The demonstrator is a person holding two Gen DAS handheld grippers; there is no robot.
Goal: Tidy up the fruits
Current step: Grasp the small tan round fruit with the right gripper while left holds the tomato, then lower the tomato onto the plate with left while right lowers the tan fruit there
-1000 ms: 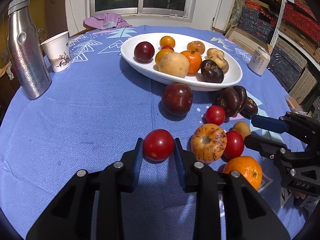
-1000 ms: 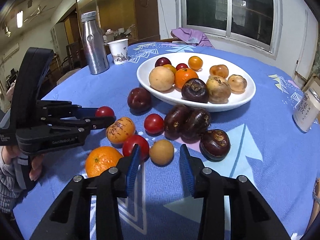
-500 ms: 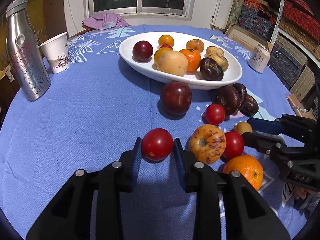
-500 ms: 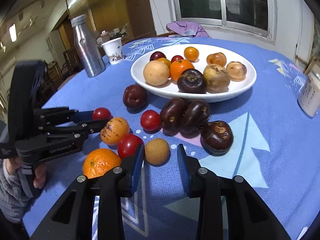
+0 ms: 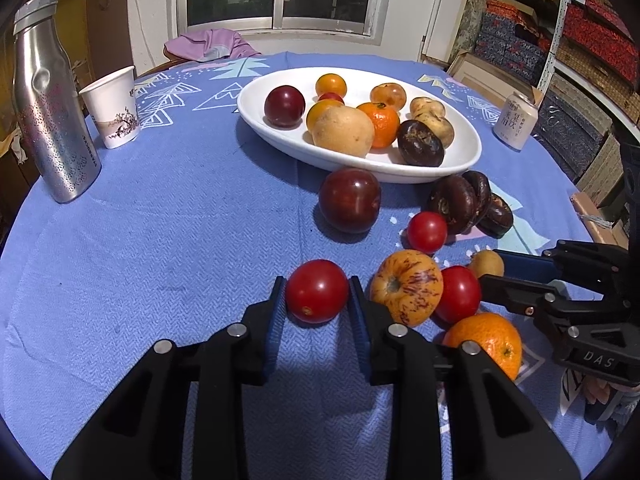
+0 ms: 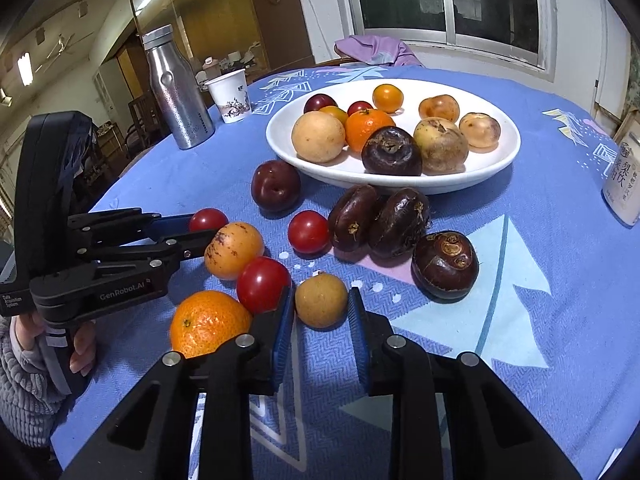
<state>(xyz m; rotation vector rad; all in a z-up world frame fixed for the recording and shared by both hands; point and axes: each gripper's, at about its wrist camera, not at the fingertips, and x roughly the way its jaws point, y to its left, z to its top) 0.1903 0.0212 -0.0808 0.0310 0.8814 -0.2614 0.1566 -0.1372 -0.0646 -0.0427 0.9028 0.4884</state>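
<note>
A blue-clothed table (image 5: 160,240) carries a white bowl (image 5: 460,160), bottle (image 5: 52,120), cup (image 5: 114,108), can (image 5: 516,120), loose fruit (image 5: 350,200).

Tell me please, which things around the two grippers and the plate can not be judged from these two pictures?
- Left gripper: whether its pads press the red tomato or only flank it; left wrist view, contact edges hidden by the fruit.
- Right gripper: same doubt for the small tan fruit.
- White plate: small red fruit mostly hidden behind the mandarin.
- Can: cut by the right wrist view's edge.

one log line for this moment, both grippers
left gripper: around red tomato, contact unclear | right gripper: open around small tan fruit | both fruits on tablecloth | white bowl: partly filled
</note>
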